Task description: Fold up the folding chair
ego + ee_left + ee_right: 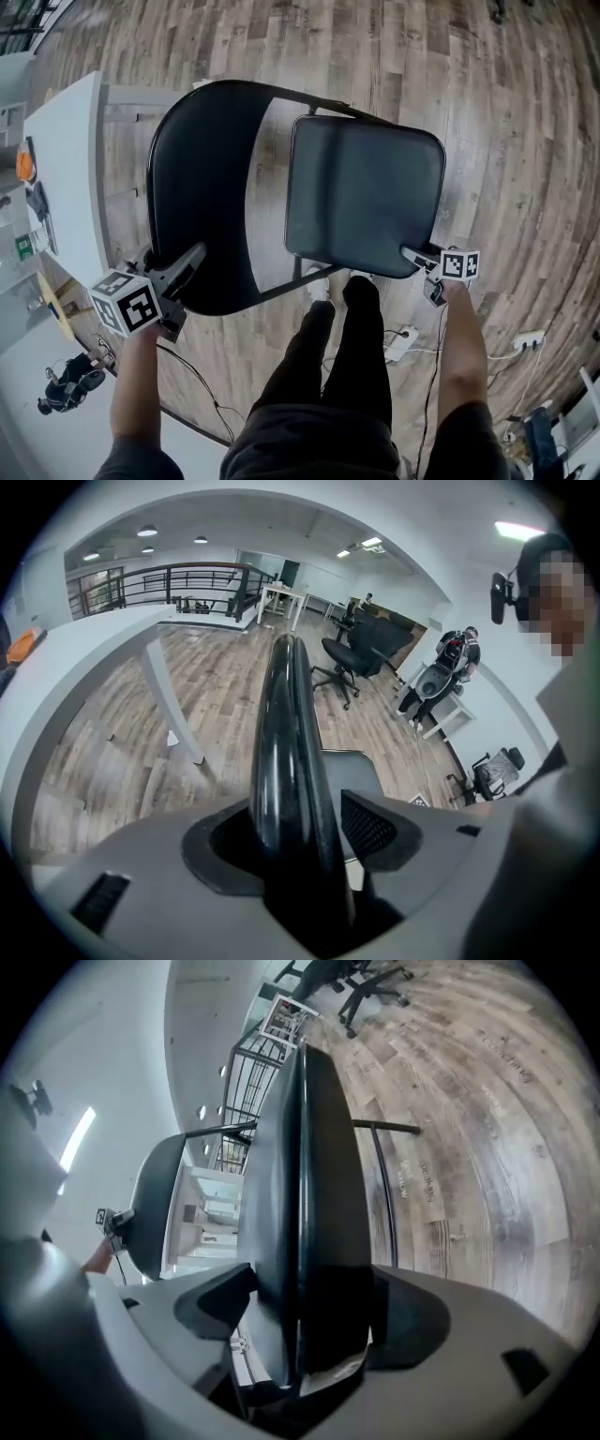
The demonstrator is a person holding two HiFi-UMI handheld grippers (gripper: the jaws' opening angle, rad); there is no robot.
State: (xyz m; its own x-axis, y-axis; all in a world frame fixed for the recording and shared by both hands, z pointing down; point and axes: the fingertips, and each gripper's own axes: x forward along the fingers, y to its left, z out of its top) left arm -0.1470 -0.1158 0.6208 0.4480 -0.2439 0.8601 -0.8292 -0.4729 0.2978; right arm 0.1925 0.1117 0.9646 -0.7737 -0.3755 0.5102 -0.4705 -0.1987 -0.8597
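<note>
At six o'clock in the head view, the person's dark-trousered legs [345, 349] stood just behind the black metal folding chair [202, 206]. At eight o'clock the left claw [190, 260] was clamped on the rim of the chair's curved glossy black backrest [286, 742], one jaw on each face. At four o'clock the right claw [414, 255] was clamped on the near corner of the padded dark grey seat [366, 187], jaws above and below. Seat and backrest stood apart over the pale wood-plank floor [506, 112]. A white counter [66, 159] lay farther off at nine o'clock.
</note>
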